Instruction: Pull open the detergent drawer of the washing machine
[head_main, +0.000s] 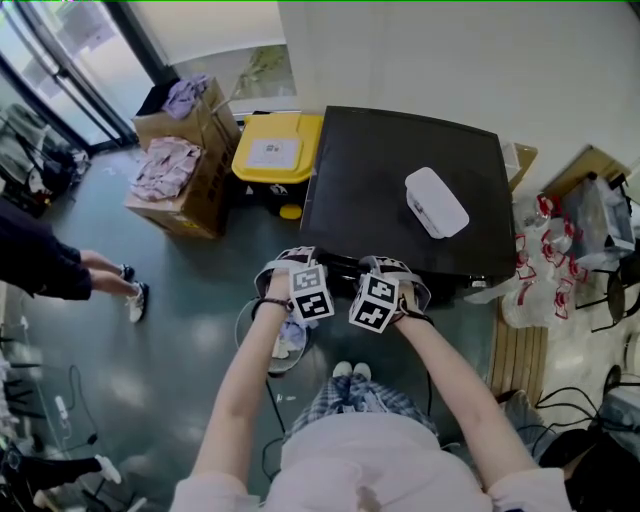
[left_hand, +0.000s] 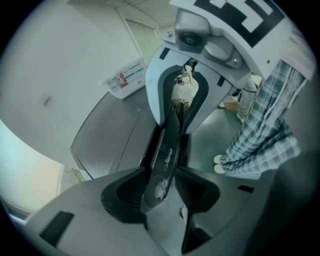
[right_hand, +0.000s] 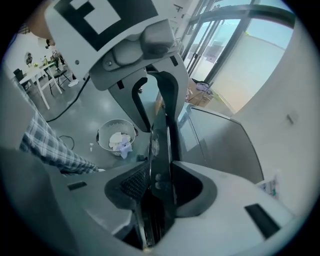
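The black-topped washing machine (head_main: 400, 190) stands in front of me, with a white box (head_main: 436, 202) lying on its lid. Both grippers meet at its front edge, close side by side. A thin, glossy dark panel (head_main: 343, 266) runs along that edge, apparently the drawer's front. The left gripper (left_hand: 162, 192) has this panel (left_hand: 167, 150) between its pads, which touch it on both sides. From the other end the right gripper (right_hand: 152, 187) clamps the same panel (right_hand: 159, 145). Each gripper view shows the other gripper straddling the far end of the panel. How far the drawer stands out cannot be seen.
A yellow bin (head_main: 277, 150) and cardboard boxes of clothes (head_main: 185, 160) sit left of the machine. A wire basket with cloth (head_main: 285, 340) stands on the floor by my feet. Plastic bags (head_main: 540, 260) and wooden slats (head_main: 520, 350) crowd the right. A bystander's legs (head_main: 100, 270) are at left.
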